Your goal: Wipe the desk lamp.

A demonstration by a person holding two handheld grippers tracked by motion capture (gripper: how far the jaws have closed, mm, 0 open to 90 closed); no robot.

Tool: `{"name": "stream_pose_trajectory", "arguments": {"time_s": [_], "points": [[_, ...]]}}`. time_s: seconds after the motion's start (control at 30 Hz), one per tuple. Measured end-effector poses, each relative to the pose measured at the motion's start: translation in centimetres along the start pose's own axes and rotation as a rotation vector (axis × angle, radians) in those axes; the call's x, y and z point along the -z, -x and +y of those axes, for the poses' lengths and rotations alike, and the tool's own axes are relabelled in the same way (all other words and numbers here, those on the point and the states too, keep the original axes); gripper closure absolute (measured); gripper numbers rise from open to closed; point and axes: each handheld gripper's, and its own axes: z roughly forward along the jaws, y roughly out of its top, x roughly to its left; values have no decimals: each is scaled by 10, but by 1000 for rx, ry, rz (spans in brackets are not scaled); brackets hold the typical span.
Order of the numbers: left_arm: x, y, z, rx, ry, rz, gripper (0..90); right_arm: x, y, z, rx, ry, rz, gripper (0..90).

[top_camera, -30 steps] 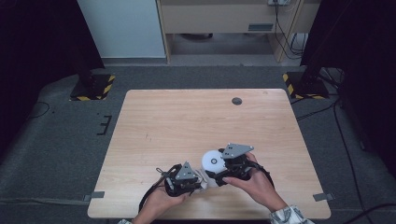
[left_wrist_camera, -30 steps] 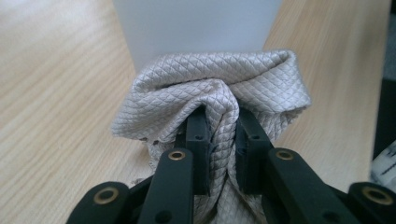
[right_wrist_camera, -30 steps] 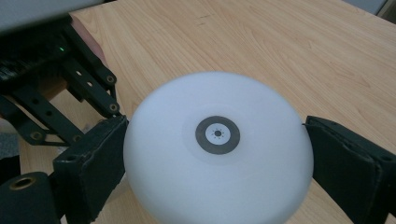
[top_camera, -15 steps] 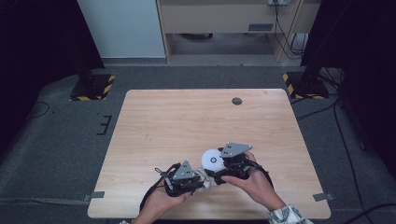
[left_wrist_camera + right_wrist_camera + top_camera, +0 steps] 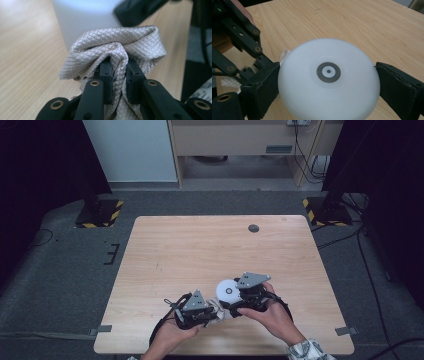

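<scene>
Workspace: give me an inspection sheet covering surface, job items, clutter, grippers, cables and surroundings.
Surface: wooden table, bare apart from a round dark grommet near the far edge.
Job's things: white round object with a grey ring on its face; beige quilted cloth, bunched.
Clutter: nothing seen.
Grippers: left gripper shut on the cloth; right gripper clamps the white round object at both sides.
Cables: black cable loops from the left gripper.
Surroundings: grey carpet, striped stand feet, cabinet behind.

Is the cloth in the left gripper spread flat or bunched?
Bunched. The quilted beige cloth is pinched into folds between the left gripper jaws, puffing out above them against the white round object.
</scene>
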Motion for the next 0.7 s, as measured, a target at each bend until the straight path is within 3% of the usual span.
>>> {"name": "stream_pose_trajectory", "arguments": {"time_s": [0.17,0.37,0.43,0.6,0.7], "points": [[-1,2,-1,-4,-5,1,773,-1,-1,1,6,-4,2,93],[-24,0,-14,-10,-157,27,772,-1,-2,2,7,-6,-2,93],[-25,-1,-16,-12,-174,44,773,-1,-2,2,8,-8,-3,93],[-18,2,-12,-9,-114,16,773,-2,-2,2,3,-4,2,93],[-9,7,-6,-9,-37,-21,772,-3,-3,3,5,-4,1,93]]}}
